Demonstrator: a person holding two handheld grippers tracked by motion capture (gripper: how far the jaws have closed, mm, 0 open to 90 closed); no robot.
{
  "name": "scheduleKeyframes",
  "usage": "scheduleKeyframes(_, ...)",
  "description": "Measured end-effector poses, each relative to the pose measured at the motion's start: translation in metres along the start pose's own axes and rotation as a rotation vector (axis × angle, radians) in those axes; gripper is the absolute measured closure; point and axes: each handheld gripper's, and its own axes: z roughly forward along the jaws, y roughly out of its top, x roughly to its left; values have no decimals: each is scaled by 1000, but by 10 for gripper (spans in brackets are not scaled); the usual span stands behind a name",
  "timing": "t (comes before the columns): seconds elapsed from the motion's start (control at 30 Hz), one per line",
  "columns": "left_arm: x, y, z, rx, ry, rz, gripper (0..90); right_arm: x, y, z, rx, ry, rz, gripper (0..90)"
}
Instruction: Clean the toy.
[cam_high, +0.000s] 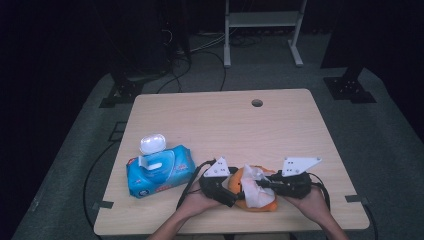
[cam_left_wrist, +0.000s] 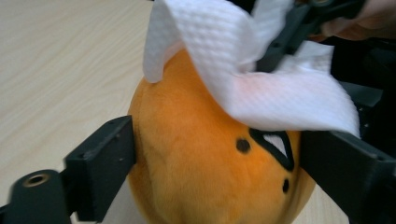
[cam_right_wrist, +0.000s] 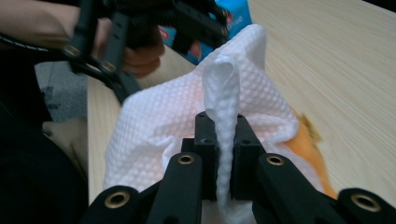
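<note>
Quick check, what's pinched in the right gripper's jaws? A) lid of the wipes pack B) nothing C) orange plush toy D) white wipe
D: in the right gripper view the right gripper is shut on a fold of the white wipe, which drapes over the orange plush toy.

A dimpled, matt white wipe (cam_right_wrist: 177, 121) drapes a fuzzy orange plush toy (cam_left_wrist: 201, 172) on the smooth pale wood-grain table (cam_high: 225, 120).

Overhead view; two close tongs-mounted cameras.
</note>
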Motion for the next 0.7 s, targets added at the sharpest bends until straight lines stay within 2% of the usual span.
scheduleKeyframes(0.07,-1,1,0,-12,5,18,255,2,5,2,-17,-9,-7,833)
scheduleKeyframes(0.13,-8,4,2,-18,20,83,305,2,14,4,-77,-2,-1,834)
scheduleKeyframes(0.17,-13,5,3,-18,29,118,317,4,18,6,-86,-12,-13,834)
scheduleKeyframes(0.27,-17,5,1,0,40,172,333,4,19,15,-56,-2,-23,834)
scheduleKeyframes(0.33,-14,2,-3,1,40,158,341,0,12,13,-52,14,4,834)
scheduleKeyframes(0.43,-13,0,-6,-2,34,142,339,-7,3,1,-39,-23,21,835)
scheduleKeyframes(0.5,-13,2,-5,-14,25,129,307,-8,-2,-4,-40,-32,36,834)
scheduleKeyframes(0.6,-11,3,-5,-24,25,78,202,-4,-6,-6,-15,-45,20,834)
scheduleKeyframes(0.7,-4,2,2,20,-8,2,115,0,-5,-3,-15,-18,-3,834)
